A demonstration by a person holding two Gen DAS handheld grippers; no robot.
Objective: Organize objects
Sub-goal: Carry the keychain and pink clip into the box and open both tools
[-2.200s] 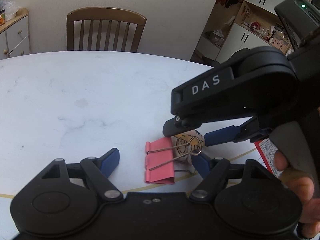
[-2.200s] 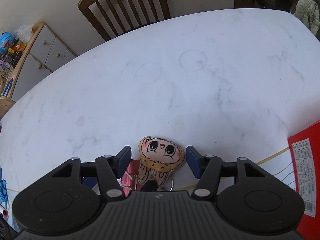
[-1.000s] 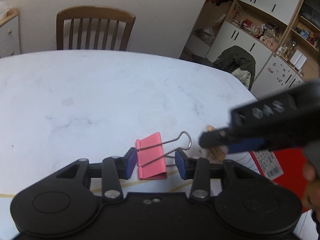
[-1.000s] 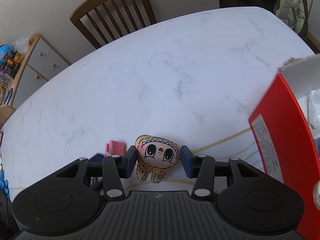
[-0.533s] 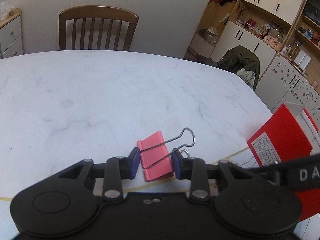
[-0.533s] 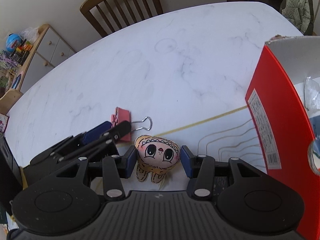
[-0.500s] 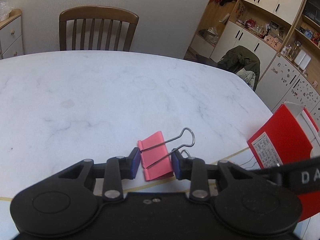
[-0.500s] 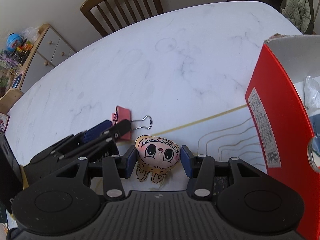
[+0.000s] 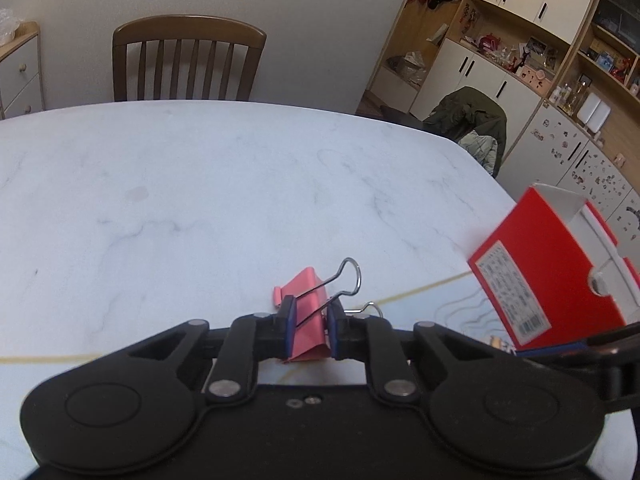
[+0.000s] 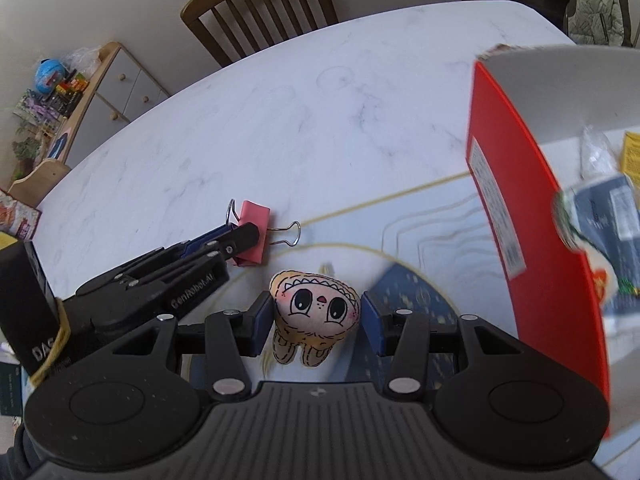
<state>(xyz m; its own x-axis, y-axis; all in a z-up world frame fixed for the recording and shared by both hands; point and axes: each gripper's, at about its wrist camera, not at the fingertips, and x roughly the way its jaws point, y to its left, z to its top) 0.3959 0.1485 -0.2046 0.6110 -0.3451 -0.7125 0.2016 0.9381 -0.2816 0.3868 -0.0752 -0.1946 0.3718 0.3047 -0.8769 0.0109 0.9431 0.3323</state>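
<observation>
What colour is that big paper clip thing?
Pink binder clip with silver wire handles; clearest in the left wrist view.

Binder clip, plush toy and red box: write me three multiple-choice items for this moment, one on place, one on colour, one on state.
1. Where is the red box relative to the plush toy?
A. to its right
B. to its left
C. under it

2. What colour is the binder clip?
A. green
B. pink
C. yellow

3. What is the left gripper doing?
A. open, apart from the clip
B. shut on the toy
C. shut on the clip

Key:
1 A, the box fills the right wrist view's right side.
2 B, its body is pink.
3 C, both pads press the clip's sides.
</observation>
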